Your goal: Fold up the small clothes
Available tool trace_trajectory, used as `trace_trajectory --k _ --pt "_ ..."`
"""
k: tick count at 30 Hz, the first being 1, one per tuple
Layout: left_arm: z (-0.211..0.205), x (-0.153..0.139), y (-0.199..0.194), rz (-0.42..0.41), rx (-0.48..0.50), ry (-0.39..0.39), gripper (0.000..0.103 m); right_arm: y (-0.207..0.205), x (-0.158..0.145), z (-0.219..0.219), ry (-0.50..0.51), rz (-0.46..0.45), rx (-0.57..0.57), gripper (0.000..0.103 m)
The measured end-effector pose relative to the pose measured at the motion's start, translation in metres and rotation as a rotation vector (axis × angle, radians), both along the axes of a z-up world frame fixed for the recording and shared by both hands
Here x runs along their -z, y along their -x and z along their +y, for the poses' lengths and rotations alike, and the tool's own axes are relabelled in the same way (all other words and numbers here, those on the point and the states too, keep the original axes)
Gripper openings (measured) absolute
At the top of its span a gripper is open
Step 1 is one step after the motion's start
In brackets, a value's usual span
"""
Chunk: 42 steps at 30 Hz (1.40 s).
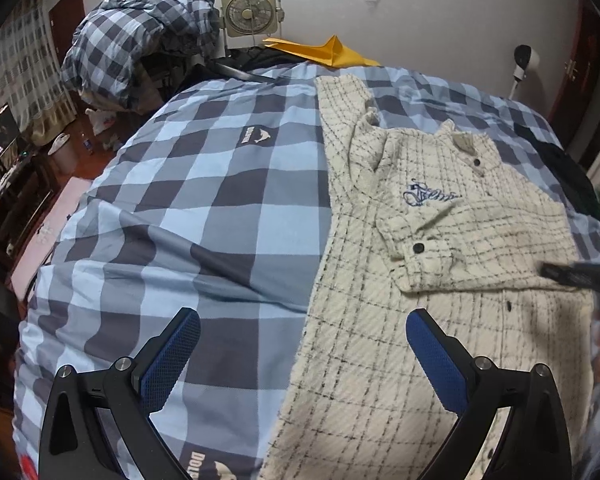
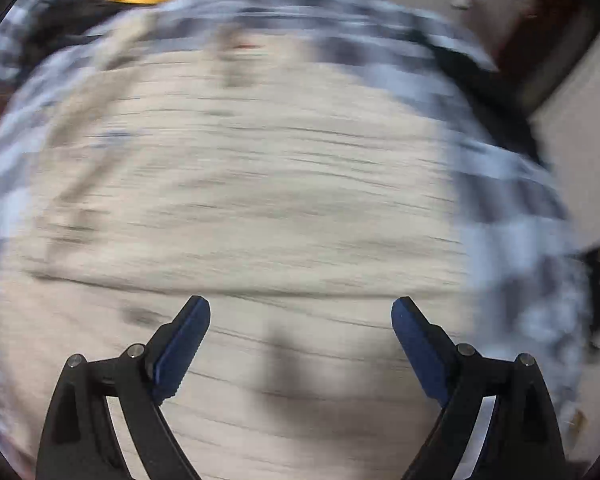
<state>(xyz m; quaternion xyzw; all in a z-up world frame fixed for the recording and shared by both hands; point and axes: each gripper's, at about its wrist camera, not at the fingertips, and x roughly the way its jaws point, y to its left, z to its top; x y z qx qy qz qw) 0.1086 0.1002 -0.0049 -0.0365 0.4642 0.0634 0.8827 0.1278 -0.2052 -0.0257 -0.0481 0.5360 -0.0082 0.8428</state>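
Note:
A cream jacket (image 1: 440, 240) with a thin dark check, dark buttons and blue embroidery lies on the blue checked bedcover (image 1: 204, 208). One sleeve is folded across its chest; the other stretches toward the far edge. My left gripper (image 1: 303, 322) is open and empty above the jacket's left edge near its hem. My right gripper (image 2: 301, 312) is open and empty, hovering over the jacket (image 2: 260, 184); that view is blurred by motion. Its dark tip (image 1: 576, 274) shows at the right edge of the left wrist view, over the jacket.
A heap of checked bedding (image 1: 140, 36) and a box fan (image 1: 252, 10) stand at the far left. A yellow cloth (image 1: 324, 52) lies at the bed's far edge. A dark garment (image 1: 564, 168) lies at the right. Floor clutter sits off the bed's left side.

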Motion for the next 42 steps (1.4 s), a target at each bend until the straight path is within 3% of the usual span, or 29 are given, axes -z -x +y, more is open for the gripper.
trace_trajectory --k 4,8,11,13,15,18,21,24,25,26,27,28,29,31,34,36,39,42 --pt "0.006 0.000 -0.001 0.003 -0.018 0.020 0.103 -0.034 0.028 0.085 -0.111 0.024 -0.089 0.090" --pt "0.011 0.000 -0.002 0.000 -0.027 0.051 0.103 -0.063 0.053 0.165 -0.034 0.047 -0.153 0.090" --pt "0.013 0.000 -0.003 0.004 -0.025 0.077 0.103 -0.072 0.069 0.194 0.033 0.077 -0.160 0.089" --pt "0.013 0.000 -0.004 0.005 -0.023 0.097 0.103 -0.078 0.083 0.200 0.024 0.103 -0.174 0.071" --pt "0.013 -0.001 -0.004 0.003 -0.022 0.107 0.103 -0.080 0.089 0.196 -0.075 0.132 -0.180 0.031" --pt "0.013 -0.003 -0.002 -0.005 -0.019 0.122 0.103 -0.082 0.078 0.176 -0.241 0.127 -0.165 0.024" --pt "0.013 -0.005 -0.001 -0.010 -0.019 0.128 0.103 -0.081 0.058 0.138 -0.446 0.081 -0.107 0.021" --pt "0.012 -0.004 -0.002 -0.007 -0.018 0.126 0.103 -0.072 0.033 0.101 -0.688 -0.030 -0.044 0.023" --pt "0.012 -0.005 -0.002 -0.007 -0.019 0.125 0.103 -0.069 0.031 0.098 -0.742 -0.043 -0.042 0.028" --pt "0.012 -0.004 -0.002 -0.004 -0.018 0.119 0.103 -0.068 0.034 0.097 -0.785 -0.030 -0.039 0.046" --pt "0.012 -0.004 -0.002 -0.001 -0.019 0.114 0.103 -0.065 0.041 0.102 -0.782 0.015 -0.029 0.076" --pt "0.012 -0.003 -0.002 0.000 -0.021 0.112 0.103 -0.065 0.054 0.113 -0.753 0.097 -0.021 0.085" --pt "0.012 -0.003 -0.002 0.001 -0.024 0.110 0.103 -0.064 0.069 0.122 -0.717 0.189 -0.021 0.086" --pt "0.014 -0.003 -0.001 0.001 -0.029 0.111 0.103 -0.053 0.075 0.123 -0.653 0.256 -0.041 0.086" --pt "0.012 0.001 -0.004 0.019 -0.021 0.117 0.103 -0.018 0.049 0.104 -0.590 0.165 -0.068 0.086" --pt "0.007 0.003 -0.005 0.027 -0.009 0.108 0.103 -0.002 0.042 0.084 -0.461 0.126 -0.078 0.086" --pt "0.000 0.004 -0.005 0.024 0.010 0.072 0.103 0.037 0.045 0.046 -0.218 0.138 -0.063 0.086" --pt "-0.004 0.005 -0.003 0.024 0.020 0.053 0.103 0.071 0.064 0.001 -0.096 0.198 0.003 0.086"
